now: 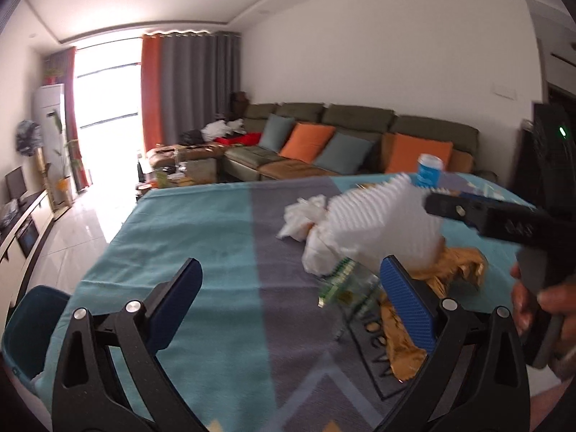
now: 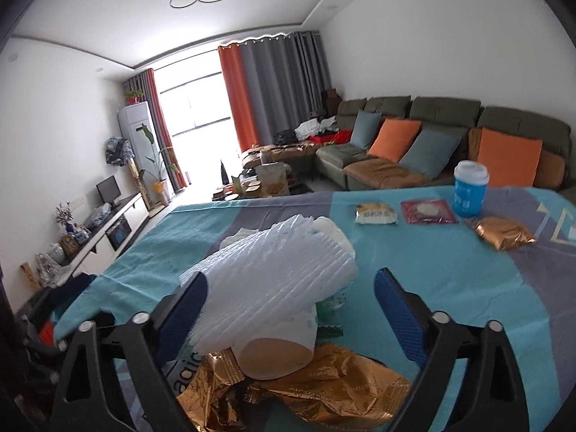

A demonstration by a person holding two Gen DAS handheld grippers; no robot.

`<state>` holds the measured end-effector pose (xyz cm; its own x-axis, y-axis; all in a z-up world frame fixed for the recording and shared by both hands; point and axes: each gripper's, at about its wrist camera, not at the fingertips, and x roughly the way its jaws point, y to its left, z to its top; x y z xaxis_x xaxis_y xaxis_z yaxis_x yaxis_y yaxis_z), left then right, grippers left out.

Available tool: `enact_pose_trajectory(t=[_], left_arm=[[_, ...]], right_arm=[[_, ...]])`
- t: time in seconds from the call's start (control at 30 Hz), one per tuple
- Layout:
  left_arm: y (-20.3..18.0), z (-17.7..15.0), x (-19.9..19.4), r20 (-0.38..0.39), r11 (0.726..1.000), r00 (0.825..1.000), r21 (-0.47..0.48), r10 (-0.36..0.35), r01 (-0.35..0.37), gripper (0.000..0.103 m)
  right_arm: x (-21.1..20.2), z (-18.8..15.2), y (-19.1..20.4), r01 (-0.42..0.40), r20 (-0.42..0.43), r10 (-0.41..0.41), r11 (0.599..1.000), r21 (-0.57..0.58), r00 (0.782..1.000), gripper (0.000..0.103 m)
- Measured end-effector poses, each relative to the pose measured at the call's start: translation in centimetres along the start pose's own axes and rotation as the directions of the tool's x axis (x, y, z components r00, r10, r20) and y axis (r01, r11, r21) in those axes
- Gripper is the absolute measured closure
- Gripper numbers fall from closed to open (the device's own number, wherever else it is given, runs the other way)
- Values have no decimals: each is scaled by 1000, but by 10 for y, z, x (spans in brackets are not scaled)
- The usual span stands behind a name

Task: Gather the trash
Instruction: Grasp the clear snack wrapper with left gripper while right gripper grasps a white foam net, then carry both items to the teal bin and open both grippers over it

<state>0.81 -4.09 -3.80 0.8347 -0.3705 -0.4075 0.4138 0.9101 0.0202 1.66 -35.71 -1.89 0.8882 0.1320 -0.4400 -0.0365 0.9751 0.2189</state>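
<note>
Trash heaped on a teal-and-grey cloth, both tongs released and empty.

Left wrist: left gripper (image 1: 291, 306) spread wide above the cloth (image 1: 201, 237), holding nothing; just ahead, white ridged foam (image 1: 381, 219) on crumpled tissue (image 1: 306, 219), a green-printed clear wrapper (image 1: 345, 284) and gold foil (image 1: 453, 273) touching below; right gripper's black body (image 1: 504, 219) reaching in from the right; blue cup (image 1: 428, 169) standing at the far edge, contents hidden by its lid. Right wrist: right gripper (image 2: 291, 313) parted around the foam (image 2: 273, 280), pads not touching it; underneath, a paper cup (image 2: 280, 352) tipped on its side, tan inside, resting on gold foil (image 2: 324, 388); seen only here, three snack packets beside the blue cup (image 2: 469, 190): pale (image 2: 376, 214), red (image 2: 428, 211), gold (image 2: 504, 237).
</note>
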Motion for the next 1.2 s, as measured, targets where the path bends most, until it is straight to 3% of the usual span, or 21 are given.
enact_pose_trajectory(t=[0.1,0.27,0.33,0.4,0.5,0.6,0.97,1.2], left_arm=[[-11,-8,15,-56,998,997,38,-45,47,9],[-13,-16,42,-178,992,976,9,-124,128,30],[-11,-20,53,-207,987,965,-22,-159,158,50],[-7,-21,58,-220,981,956,-61,-194,185,64],[0,-23,65,-219,978,954,-87,-202,187,66],[5,-22,67,-203,978,958,-96,-201,185,67],[36,-12,20,-154,978,972,-141,-177,155,68],[48,-13,-3,-149,987,980,-107,-136,120,68]], right_arm=[[6,-1,-5,-39,-28,40,999,37,999,36],[9,-1,-12,-67,-49,71,994,82,996,55],[8,0,-16,-95,-60,102,989,115,993,66],[8,1,-19,-104,-62,112,987,121,992,79],[6,3,-21,-128,-57,136,984,127,989,90],[4,8,-24,-147,-43,154,980,131,987,94],[-24,36,-16,-150,61,146,987,58,987,97],[-42,53,-6,-197,130,192,980,26,973,100]])
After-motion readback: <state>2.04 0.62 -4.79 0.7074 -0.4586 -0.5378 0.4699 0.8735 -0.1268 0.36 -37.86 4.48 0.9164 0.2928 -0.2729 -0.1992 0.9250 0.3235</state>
